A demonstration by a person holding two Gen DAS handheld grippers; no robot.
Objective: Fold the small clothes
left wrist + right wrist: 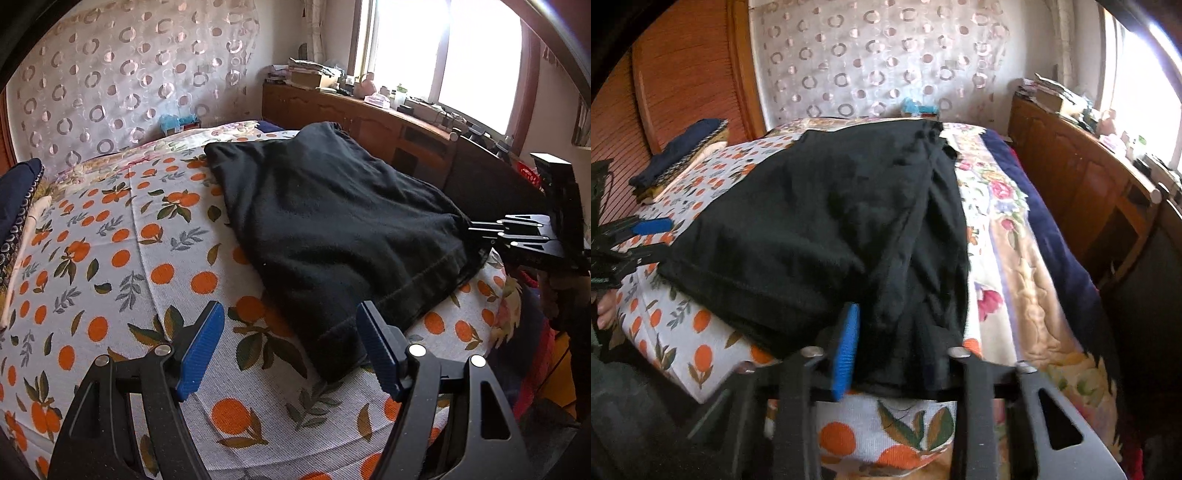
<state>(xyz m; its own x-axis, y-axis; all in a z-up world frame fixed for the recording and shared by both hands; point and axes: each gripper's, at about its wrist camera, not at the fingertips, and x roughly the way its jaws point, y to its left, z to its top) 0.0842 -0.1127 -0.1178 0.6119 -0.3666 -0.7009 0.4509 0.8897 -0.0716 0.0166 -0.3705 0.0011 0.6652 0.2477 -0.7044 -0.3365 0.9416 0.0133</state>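
Observation:
A black garment (332, 229) lies spread on the orange-print bed cover (110, 266); it also fills the middle of the right wrist view (820, 221). My left gripper (291, 343) is open, its blue pads either side of the garment's near corner, not gripping it. It shows at the left edge of the right wrist view (646, 240). My right gripper (476, 230) is shut on the garment's right corner. In its own view (886, 350) the cloth drapes over the jaws, hiding the right pad; the left blue pad (846, 350) presses the fabric.
A pile of folded dark clothes (18, 199) sits at the bed's left edge, also in the right wrist view (679, 155). A wooden cabinet (369, 122) with clutter stands under the window. A floral quilt (1015, 258) and navy blanket (1052, 229) lie at the right.

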